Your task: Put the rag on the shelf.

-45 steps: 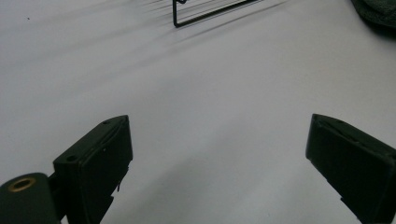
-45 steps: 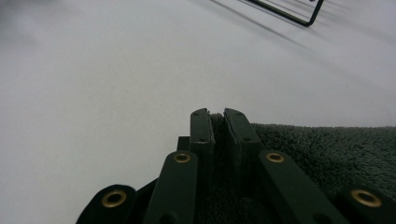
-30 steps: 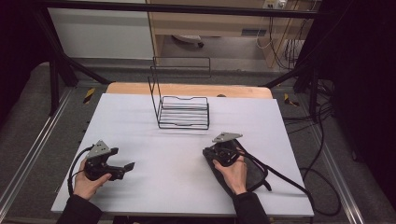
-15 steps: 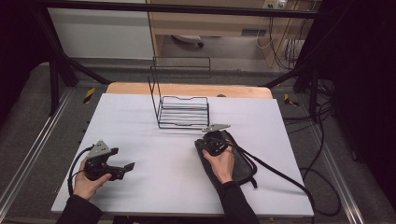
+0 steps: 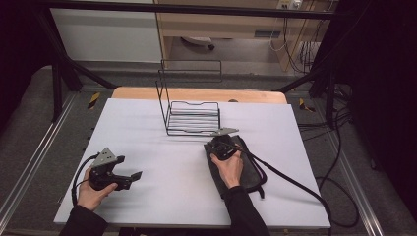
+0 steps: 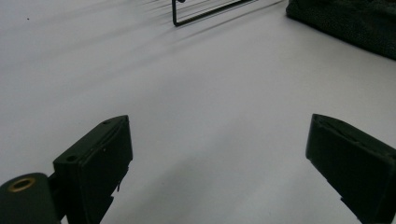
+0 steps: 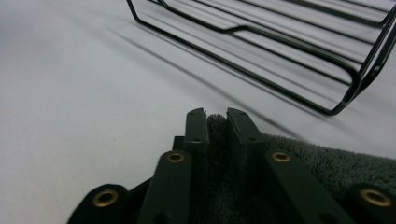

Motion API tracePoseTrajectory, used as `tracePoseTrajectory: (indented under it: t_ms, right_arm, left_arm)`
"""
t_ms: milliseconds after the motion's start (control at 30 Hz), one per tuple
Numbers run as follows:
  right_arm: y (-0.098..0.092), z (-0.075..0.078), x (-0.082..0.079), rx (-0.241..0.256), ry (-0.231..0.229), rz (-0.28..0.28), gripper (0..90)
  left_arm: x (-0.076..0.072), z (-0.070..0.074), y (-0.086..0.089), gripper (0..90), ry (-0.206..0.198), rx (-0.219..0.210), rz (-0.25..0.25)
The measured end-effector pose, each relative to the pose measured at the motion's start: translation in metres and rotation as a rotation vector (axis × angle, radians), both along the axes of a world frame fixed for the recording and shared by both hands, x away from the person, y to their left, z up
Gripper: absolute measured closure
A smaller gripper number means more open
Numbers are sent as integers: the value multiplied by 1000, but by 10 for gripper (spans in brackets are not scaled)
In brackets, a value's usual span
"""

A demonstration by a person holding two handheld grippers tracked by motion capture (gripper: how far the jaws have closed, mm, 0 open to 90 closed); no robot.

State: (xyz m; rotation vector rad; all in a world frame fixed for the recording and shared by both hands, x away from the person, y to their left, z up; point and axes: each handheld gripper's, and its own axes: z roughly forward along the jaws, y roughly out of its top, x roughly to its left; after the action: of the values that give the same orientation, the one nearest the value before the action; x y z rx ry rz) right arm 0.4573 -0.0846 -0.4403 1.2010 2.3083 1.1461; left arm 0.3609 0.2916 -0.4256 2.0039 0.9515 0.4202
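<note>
On the white table [image 5: 147, 128] the right gripper [image 5: 220, 147] lay on the dark towel [image 5: 248, 169] just in front of the black wire rack [image 5: 193, 118], while the left gripper [image 5: 129, 178] rested well apart near the table's left front.

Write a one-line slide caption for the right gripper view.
Right gripper shut on the edge of a dark grey towel, facing the black wire rack on the white table.
</note>
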Motion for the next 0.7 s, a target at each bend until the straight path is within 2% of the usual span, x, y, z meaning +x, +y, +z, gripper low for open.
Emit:
tracePoseTrajectory:
  t_ms: [167,300,367,433,500,700]
  right_arm:
    - [-4,20,-12,33,-60,28,540]
    - [-9,33,-32,-14,-56,70,401]
    - [-12,33,-43,-37,-45,100,373]
    - [-16,30,-54,-21,-19,123,370]
    - [-21,27,-64,-32,-6,130,373]
    - [-36,20,-92,-31,31,151,467]
  left_arm:
    - [0,0,0,71,-1,-1,-1]
    - [-1,0,-1,71,-1,1,-1]
    - [-1,1,-1,71,0,0,-1]
    - [-1,0,-2,71,1,2,-2]
    - [-1,0,-2,71,1,4,-2]
    - [-1,0,-3,71,4,-1,0]
